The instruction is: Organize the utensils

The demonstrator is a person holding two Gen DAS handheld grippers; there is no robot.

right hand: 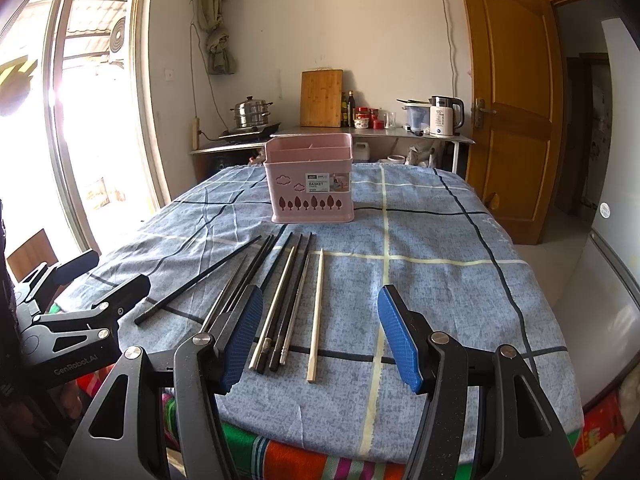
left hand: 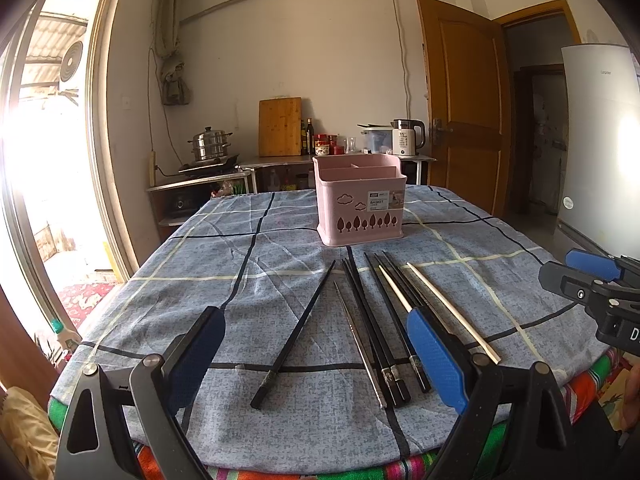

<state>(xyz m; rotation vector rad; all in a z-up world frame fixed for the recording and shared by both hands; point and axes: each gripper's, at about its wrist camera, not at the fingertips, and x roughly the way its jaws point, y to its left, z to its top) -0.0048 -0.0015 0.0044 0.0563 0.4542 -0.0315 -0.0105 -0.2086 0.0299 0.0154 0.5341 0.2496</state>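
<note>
A pink divided utensil basket (left hand: 360, 200) (right hand: 310, 178) stands upright mid-table. Several chopsticks lie in front of it, pointing toward it: one black chopstick (left hand: 298, 330) (right hand: 200, 278) apart on the left, a black and metal bunch (left hand: 378, 328) (right hand: 276, 296) in the middle, and a pale wooden chopstick (left hand: 452, 312) (right hand: 316, 314) on the right. My left gripper (left hand: 316, 356) hovers open above the near ends of the bunch, holding nothing. My right gripper (right hand: 318, 334) is open and empty over the wooden chopstick's near end. Each gripper shows at the edge of the other's view.
The table wears a blue checked cloth (left hand: 240, 248) (right hand: 440, 280) over a striped one. Behind stands a counter with a steamer pot (right hand: 252, 112), cutting board (right hand: 322, 98), bottles and a kettle (right hand: 446, 116). A wooden door (right hand: 516, 100) is at the right, a glass door at the left.
</note>
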